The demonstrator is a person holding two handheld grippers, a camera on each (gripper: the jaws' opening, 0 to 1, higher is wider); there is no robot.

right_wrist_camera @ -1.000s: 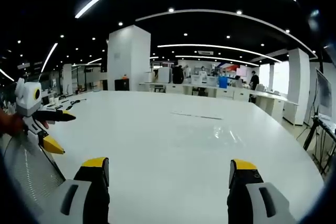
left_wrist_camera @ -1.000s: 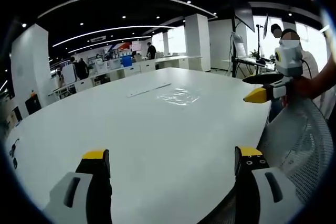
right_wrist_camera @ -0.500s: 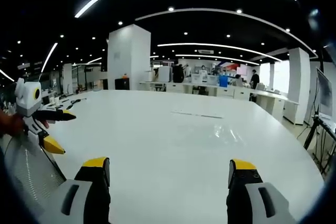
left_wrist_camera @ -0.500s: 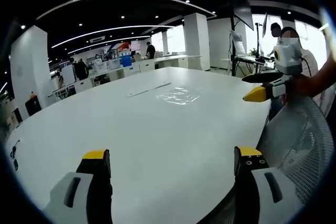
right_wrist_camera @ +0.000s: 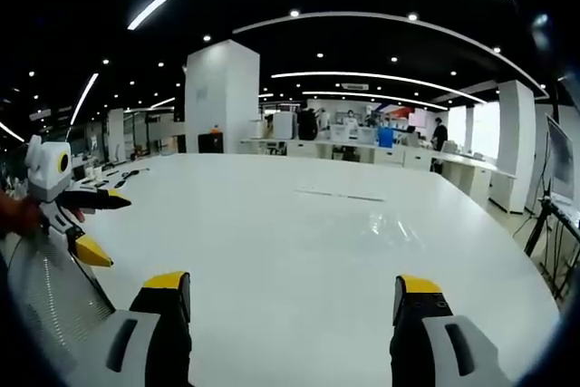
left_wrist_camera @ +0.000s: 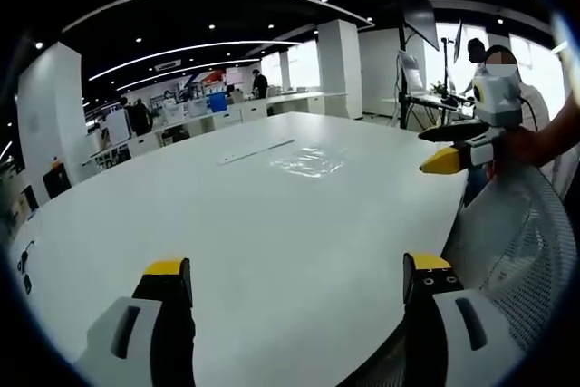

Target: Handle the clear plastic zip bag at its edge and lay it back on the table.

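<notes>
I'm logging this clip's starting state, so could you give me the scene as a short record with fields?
setting: large white table in an open office
bag: clear plastic zip bag lying flat on the table, far from both grippers
strip: thin pale strip lying just beyond the bag
left gripper: open, holding nothing
right gripper: open, holding nothing
chair: mesh chair back at the table's edge

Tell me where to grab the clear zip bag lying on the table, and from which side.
Grip the clear zip bag at its near edge, coming in low from the seated side. It lies flat and limp on the white table, so only a thin rim offers purchase. Which edge carries the zip is too blurred to tell.
</notes>
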